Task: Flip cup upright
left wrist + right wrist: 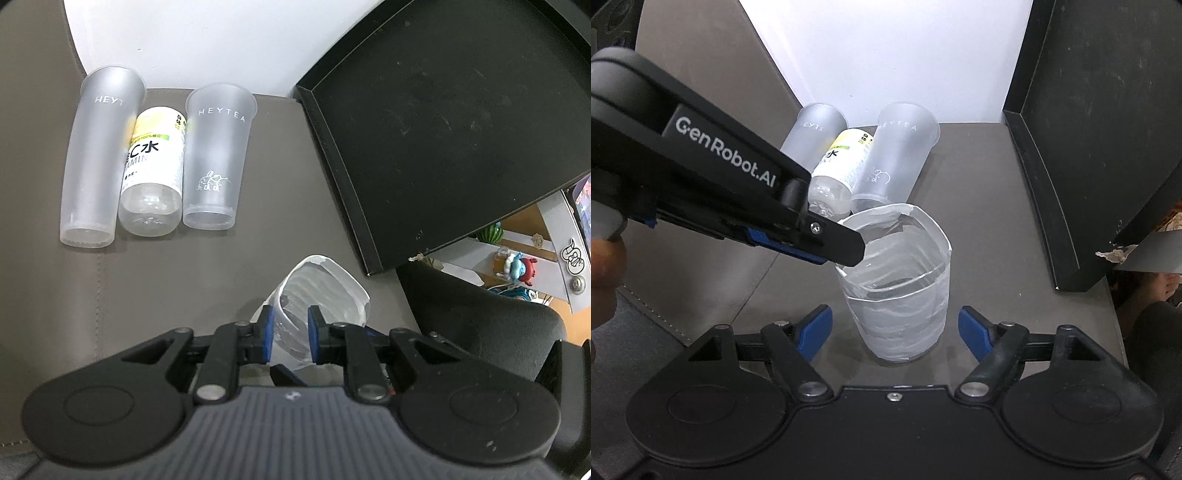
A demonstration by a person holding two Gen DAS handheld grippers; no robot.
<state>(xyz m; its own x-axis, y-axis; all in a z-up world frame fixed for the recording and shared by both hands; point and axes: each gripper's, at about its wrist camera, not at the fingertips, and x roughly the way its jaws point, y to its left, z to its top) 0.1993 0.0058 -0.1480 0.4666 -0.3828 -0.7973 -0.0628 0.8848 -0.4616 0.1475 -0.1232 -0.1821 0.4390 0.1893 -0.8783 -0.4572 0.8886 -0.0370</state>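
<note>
The cup [899, 291] stands mouth-up on the gray desk [997, 221]. The left tongs [290, 330] pinch its rim, likely to keep it from tipping. The right tongs [895, 330] wait wide apart around it, holding nothing.

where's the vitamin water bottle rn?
Lying on its side at the far end of the mat, the bottle is wedged between two frosted HEYTEA cups, left of the black tray.

Frosted cups: two [99, 158] [216, 158], lying on grey mat [55, 295]
Bottle [153, 173]: lying wedged between them
Black tray [443, 122]: right, empty-faced, scuffed
</note>
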